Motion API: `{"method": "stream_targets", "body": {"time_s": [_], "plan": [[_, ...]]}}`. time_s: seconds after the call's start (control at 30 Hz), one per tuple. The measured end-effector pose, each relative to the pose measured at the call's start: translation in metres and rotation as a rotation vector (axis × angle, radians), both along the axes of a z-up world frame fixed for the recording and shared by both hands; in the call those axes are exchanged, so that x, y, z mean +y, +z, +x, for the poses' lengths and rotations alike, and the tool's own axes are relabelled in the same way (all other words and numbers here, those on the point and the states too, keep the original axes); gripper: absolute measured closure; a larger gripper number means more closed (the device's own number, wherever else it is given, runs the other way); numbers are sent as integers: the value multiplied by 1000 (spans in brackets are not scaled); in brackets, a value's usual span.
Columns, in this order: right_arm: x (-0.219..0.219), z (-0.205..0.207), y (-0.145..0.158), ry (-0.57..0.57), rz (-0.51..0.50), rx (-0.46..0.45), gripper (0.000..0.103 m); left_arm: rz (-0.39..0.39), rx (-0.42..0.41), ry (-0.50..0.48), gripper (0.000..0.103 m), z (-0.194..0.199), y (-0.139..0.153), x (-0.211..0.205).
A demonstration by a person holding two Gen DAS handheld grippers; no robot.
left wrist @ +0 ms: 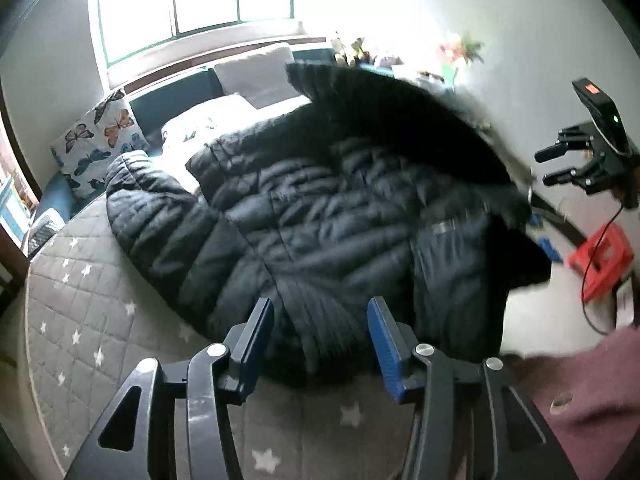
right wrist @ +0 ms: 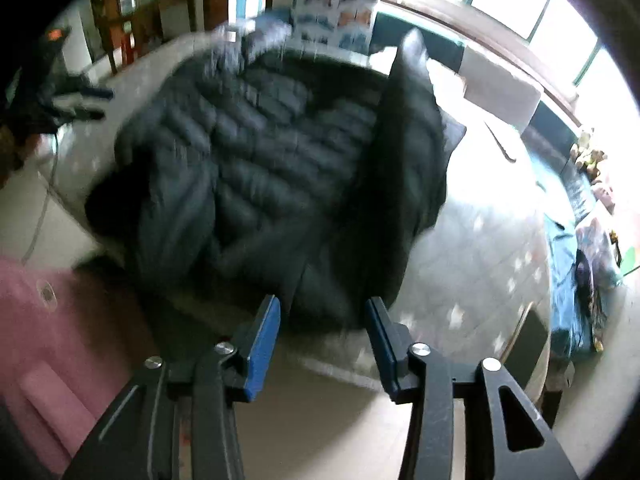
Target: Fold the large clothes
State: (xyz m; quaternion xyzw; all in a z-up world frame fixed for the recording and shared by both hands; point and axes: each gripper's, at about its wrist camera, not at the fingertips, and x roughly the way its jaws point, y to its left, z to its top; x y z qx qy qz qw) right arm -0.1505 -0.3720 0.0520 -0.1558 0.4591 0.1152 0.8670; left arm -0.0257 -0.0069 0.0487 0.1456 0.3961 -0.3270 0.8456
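A large black puffer jacket [left wrist: 320, 208] lies spread on the bed's grey star-quilted cover [left wrist: 80, 300]. One sleeve [left wrist: 152, 208] stretches toward the left. A blurred flap [left wrist: 392, 112] of the jacket stands raised at its far right side, and the right wrist view shows it as a tall dark fold [right wrist: 412, 120]. My left gripper [left wrist: 320, 320] hovers over the jacket's near hem, its blue pads apart and pressing on nothing. My right gripper [right wrist: 322, 320] is likewise open just short of the jacket [right wrist: 260, 168]. Each gripper also appears in the other's view: the right gripper [left wrist: 560, 164] and the left gripper [right wrist: 80, 100].
A butterfly cushion [left wrist: 100, 140] and white pillows [left wrist: 256, 72] lie at the head of the bed under a bright window. A red crate [left wrist: 600, 260] and a cable sit beyond the bed's right edge. A pink sleeve [right wrist: 40, 340] shows beside the grippers. Blue bedding [right wrist: 568, 300] lies at the right.
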Motion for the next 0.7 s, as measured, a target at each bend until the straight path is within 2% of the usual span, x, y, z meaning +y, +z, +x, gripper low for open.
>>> {"method": "stream_targets", "body": {"time_s": [0.03,0.07,0.13,0.23,0.33,0.4,0.47,0.57,0.6,0.7], "plan": [[2,9,6,-3,23,-33,37,-5,-4,14,50,7,-1,-3],[5,21,10,-3,54,-58,33,-5,-2,24,50,17,-3,-8],[12,39,3,9,106,-60,32,-10,28,38,50,36,-13,-19],[25,74,-25,28,148,6,32,-1,96,33,50,49,-37,-33],[38,87,-60,38,118,92,32,39,175,29,50,50,-69,-39],[43,99,-86,32,54,167,32,60,187,29,50,48,-82,-40],[47,102,-101,37,29,206,32,53,189,27,50,49,-77,-38],[51,106,-93,54,7,189,32,34,187,53,50,60,-64,-33],[52,112,-86,59,4,165,32,36,171,70,45,64,-58,-30],[52,135,-61,62,10,91,32,51,96,184,19,89,-40,-16]]}}
